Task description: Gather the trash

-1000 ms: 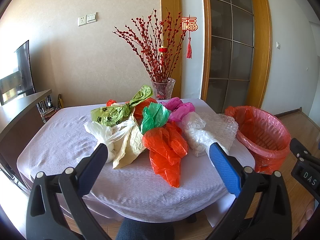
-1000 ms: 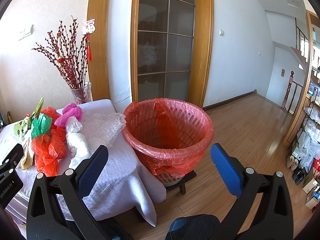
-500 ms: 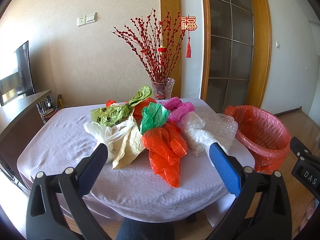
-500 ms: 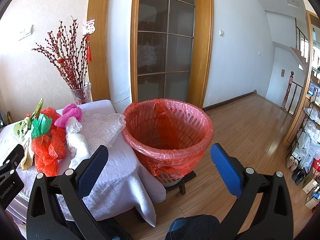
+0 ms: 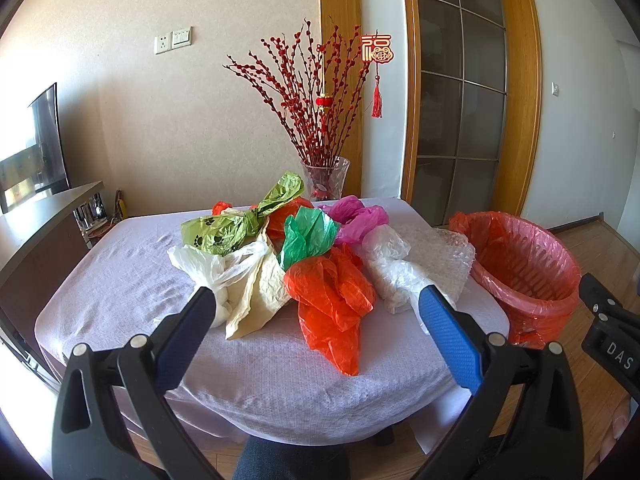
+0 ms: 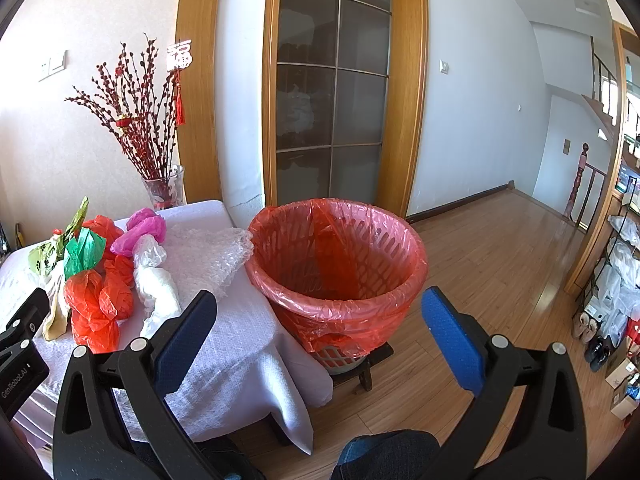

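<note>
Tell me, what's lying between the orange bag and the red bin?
In the left wrist view, a clear plastic bag and a sheet of bubble wrap lie on the table between the orange bag and the red bin.

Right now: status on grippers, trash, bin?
Left gripper and right gripper open, empty. Plastic bags piled on table. Lined bin beside table, empty. Nothing blocking.

- From the left gripper's camera we face the counter point(image 5: 120, 280) head-on, near its front edge.
- From the right gripper's camera we look from the counter's corner toward the bin point(image 6: 336, 264), close.
- We share the bags, vase point(image 5: 326, 178) and bin.
</note>
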`<state>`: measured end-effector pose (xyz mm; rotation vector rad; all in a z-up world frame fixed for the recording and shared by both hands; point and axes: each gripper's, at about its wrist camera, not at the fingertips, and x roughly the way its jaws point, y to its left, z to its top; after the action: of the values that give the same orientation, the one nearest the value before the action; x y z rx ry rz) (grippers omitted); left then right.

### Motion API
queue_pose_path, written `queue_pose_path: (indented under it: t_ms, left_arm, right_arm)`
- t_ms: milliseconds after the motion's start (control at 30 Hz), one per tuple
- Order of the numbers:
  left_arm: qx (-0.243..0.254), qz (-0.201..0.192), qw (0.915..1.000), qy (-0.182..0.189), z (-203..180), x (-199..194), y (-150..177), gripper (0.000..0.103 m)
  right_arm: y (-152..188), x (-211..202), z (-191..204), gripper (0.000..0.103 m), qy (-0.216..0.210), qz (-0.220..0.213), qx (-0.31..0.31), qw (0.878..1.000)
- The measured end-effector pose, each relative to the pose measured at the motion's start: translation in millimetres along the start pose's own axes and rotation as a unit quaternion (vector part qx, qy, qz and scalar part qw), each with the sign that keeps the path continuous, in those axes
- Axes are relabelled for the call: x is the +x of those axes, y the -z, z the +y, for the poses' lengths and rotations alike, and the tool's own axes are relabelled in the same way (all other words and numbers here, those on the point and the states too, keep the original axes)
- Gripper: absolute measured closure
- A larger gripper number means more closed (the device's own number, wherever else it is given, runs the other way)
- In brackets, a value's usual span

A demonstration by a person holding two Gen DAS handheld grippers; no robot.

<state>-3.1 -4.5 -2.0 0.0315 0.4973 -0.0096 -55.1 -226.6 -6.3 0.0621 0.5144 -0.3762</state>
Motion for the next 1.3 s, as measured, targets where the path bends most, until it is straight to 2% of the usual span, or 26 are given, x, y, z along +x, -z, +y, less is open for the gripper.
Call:
queue_pose_path:
  t_ms: [400,567,833,933,1000,1033,1233,1300]
  left_arm:
    - [0.000,0.001,1.0000,0.000,0.0,-0.4,0.3,0.004]
    - [-0.004,0.002,1.0000,-0.007,6.6,2.6,1.3,0.004]
    - [-0.033,0.014,0.9982,-0.048,41.4,16.9,3.7,0.004]
    - [-0.049,0.019,0.9962,-0.070,62.6,22.4,5.9,0.004]
    - [-0.058,0.022,0.9949,-0.080,76.0,25.8,6.7,0.004]
    - [-0.065,0.024,0.9941,-0.083,85.1,27.9,7.9,0.004]
    - [-0.088,0.032,0.9899,-0.106,125.3,40.3,13.8,0.004]
    - [-0.088,0.031,0.9894,-0.112,132.5,42.5,14.7,0.004]
  right_arm:
    - [1.2,1.1,-1.0,0.002,-0.002,0.001,0.003,1.000]
    - [4.3,6.6,-1.1,0.002,-0.018,0.009,0.009,1.000]
    - [2.6,20.9,19.9,0.002,-0.075,0.025,-0.008,0.997]
    - [-0.3,31.7,32.5,0.002,-0.117,0.041,-0.016,0.992]
    - [-1.7,39.7,39.8,0.004,-0.142,0.055,-0.019,0.988]
    - [-2.7,44.5,45.4,0.008,-0.149,0.060,-0.022,0.987]
    - [-8.5,66.4,84.0,0.020,-0.154,0.054,-0.063,0.985]
    - [-9.5,76.6,94.7,0.027,-0.168,0.060,-0.075,0.981]
